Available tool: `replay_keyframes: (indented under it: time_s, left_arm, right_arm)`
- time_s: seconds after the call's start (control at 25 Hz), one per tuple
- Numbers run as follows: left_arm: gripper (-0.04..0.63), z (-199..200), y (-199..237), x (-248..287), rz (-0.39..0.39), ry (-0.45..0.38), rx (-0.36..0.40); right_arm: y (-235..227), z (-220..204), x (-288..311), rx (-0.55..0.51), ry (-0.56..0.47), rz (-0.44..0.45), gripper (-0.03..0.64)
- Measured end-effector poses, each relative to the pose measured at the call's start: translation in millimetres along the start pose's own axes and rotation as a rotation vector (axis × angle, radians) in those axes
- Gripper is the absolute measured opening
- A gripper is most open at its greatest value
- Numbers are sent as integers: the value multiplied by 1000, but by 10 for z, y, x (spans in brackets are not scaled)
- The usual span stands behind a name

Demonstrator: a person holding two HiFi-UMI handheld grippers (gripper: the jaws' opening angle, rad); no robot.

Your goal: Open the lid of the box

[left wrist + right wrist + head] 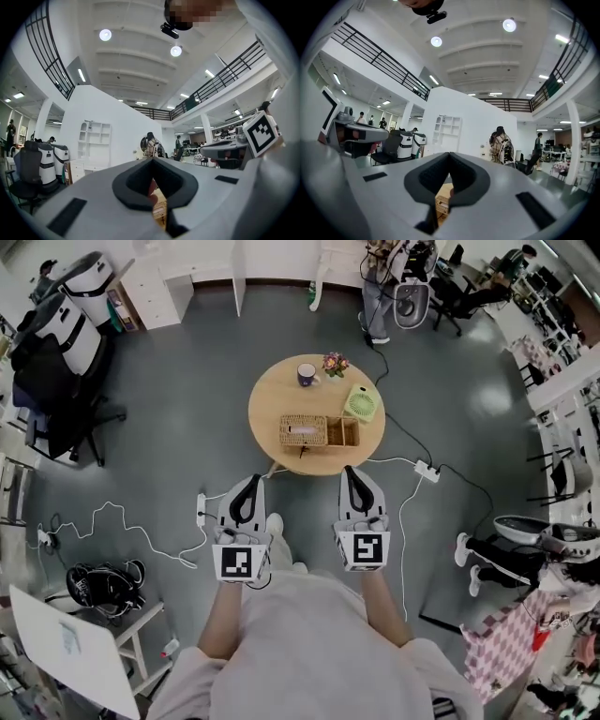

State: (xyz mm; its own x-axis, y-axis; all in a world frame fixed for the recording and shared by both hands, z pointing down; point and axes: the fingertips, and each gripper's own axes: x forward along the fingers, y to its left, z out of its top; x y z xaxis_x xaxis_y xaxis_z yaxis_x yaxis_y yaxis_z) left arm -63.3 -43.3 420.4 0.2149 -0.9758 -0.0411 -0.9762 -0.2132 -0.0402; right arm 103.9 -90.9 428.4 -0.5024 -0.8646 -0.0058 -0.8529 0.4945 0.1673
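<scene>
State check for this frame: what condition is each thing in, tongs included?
left tongs: shut, empty, short of the round table.
right tongs: shut, empty, short of the table.
wicker box: on the table, looks closed.
mug: upright.
green fan: on the table; running or not, cannot tell.

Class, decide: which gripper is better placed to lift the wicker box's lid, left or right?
Probably left: the woven lid covers the box's left half, on the left gripper's side. The right gripper is about as near; both are shut.
</scene>
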Motion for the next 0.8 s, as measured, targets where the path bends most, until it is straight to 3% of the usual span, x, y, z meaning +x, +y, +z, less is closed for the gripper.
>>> replay_keyframes:
  time_s: [0.16,0.48,0.8]
  left_arm:
    - [-5,-49,291,399,-34,-4,-8]
    - [-5,-188,722,1012,-93,-24,-55]
    - [-5,-279,684,1317,-105,9,-63]
  right_arm:
    - [-56,-190,411,48,36,-32,-6]
    - [4,-386,1022,-29,95,-65,-5]
    - [-274,-573,1374,92,62,-70,-5]
